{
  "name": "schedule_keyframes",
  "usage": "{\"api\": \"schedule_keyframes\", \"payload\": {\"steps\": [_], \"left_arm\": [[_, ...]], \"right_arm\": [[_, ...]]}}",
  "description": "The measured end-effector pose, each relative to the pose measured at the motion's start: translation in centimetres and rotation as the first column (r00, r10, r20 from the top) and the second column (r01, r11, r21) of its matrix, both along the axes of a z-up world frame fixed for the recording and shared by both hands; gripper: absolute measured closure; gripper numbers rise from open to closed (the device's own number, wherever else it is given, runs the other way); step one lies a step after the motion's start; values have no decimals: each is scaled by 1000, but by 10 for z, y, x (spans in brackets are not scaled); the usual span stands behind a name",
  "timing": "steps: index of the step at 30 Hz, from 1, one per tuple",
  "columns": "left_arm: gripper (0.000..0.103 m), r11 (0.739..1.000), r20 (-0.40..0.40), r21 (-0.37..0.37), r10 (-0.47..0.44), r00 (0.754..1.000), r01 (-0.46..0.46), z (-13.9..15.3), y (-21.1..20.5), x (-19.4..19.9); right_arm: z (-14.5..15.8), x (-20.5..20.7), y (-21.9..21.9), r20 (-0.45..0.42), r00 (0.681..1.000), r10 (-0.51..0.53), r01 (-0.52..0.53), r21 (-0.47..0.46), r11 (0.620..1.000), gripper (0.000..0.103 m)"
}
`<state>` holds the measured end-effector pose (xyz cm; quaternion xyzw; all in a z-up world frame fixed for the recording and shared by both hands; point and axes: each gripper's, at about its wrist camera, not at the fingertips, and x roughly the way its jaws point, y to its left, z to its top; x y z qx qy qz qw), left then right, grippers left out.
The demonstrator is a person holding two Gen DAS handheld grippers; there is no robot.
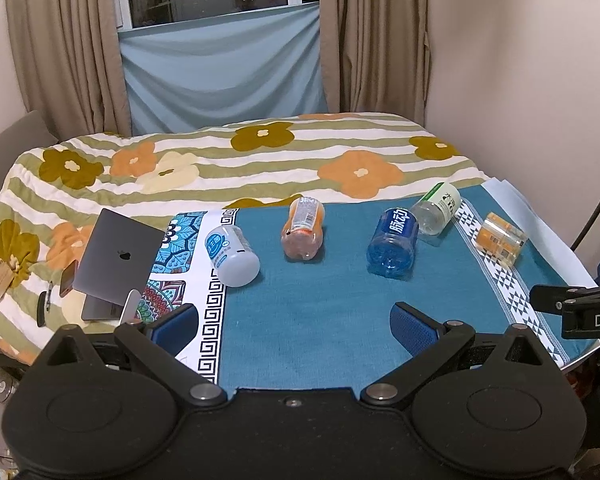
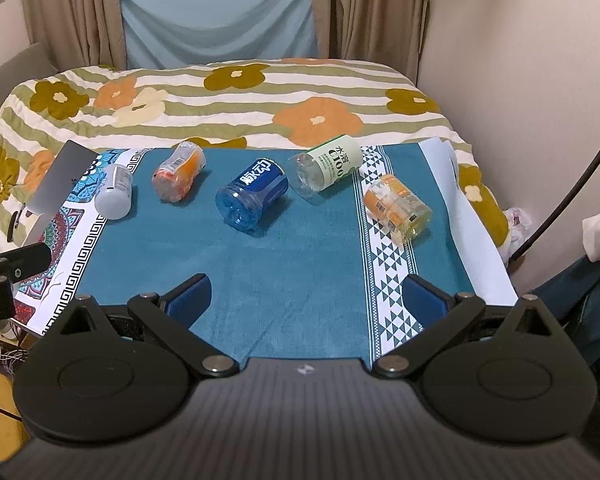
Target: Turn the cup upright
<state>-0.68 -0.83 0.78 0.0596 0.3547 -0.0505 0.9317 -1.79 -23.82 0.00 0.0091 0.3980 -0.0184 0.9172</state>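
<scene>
1. Location: five cut-bottle cups lie on their sides in a row across the far half of the surface, all well apart from both grippers: white cup, orange cup, blue cup, green-label cup, yellow cup.
2. Left gripper: fingers spread wide, holding nothing.
3. Right gripper: fingers spread wide, holding nothing.
4. Handling estimate: thin clear plastic, probably empty, light, easily crushed and prone to rolling; labels likely slick.
5. Grasp advice: close gently across the mid-body, over the label band, away from the flexible open rim.
6. Close lightly; excess force may dent the wall.
</scene>
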Motion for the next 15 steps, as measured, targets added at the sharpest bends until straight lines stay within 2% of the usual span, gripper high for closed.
{"api": "schedule_keyframes", "payload": {"steps": [15], "left_arm": [[0,1000,8,-12,8,1000,-8,3,2,-4]], "right_arm": [[3,-4,1,11,1000,4,-4,-5,1000,0]]}}
